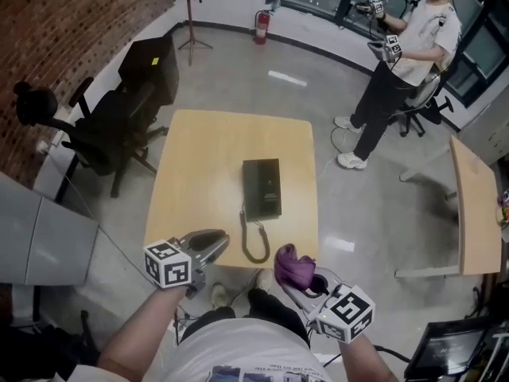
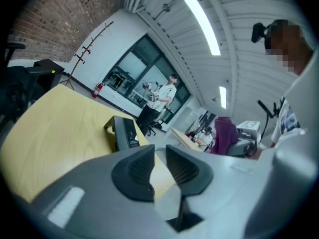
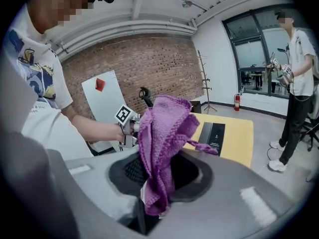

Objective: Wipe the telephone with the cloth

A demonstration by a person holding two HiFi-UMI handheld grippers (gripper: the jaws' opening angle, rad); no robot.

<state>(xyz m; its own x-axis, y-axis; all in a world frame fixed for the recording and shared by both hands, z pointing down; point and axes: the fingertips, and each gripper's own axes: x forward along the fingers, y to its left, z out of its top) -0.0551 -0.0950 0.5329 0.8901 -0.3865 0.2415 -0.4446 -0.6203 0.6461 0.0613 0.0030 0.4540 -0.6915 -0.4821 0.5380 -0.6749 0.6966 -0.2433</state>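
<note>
A black telephone (image 1: 262, 188) lies flat near the middle of the light wooden table (image 1: 199, 150), its coiled cord (image 1: 254, 243) looping toward the near edge. My right gripper (image 1: 301, 283) hovers at the table's near right corner, shut on a bunched purple cloth (image 1: 292, 265) that stands up between its jaws (image 3: 162, 133). My left gripper (image 1: 219, 240) is over the near left edge, left of the cord. Its jaws (image 2: 159, 159) stand a little apart with nothing between them. In the left gripper view the telephone (image 2: 124, 131) lies ahead, and the right gripper view shows the telephone (image 3: 212, 132) beyond the cloth.
A black office chair (image 1: 103, 134) stands left of the table. Another person (image 1: 398, 50) holding grippers stands at the far right, near a second wooden table (image 1: 473, 205). A coat rack (image 1: 189, 10) and a fire extinguisher (image 1: 261, 26) are by the far wall.
</note>
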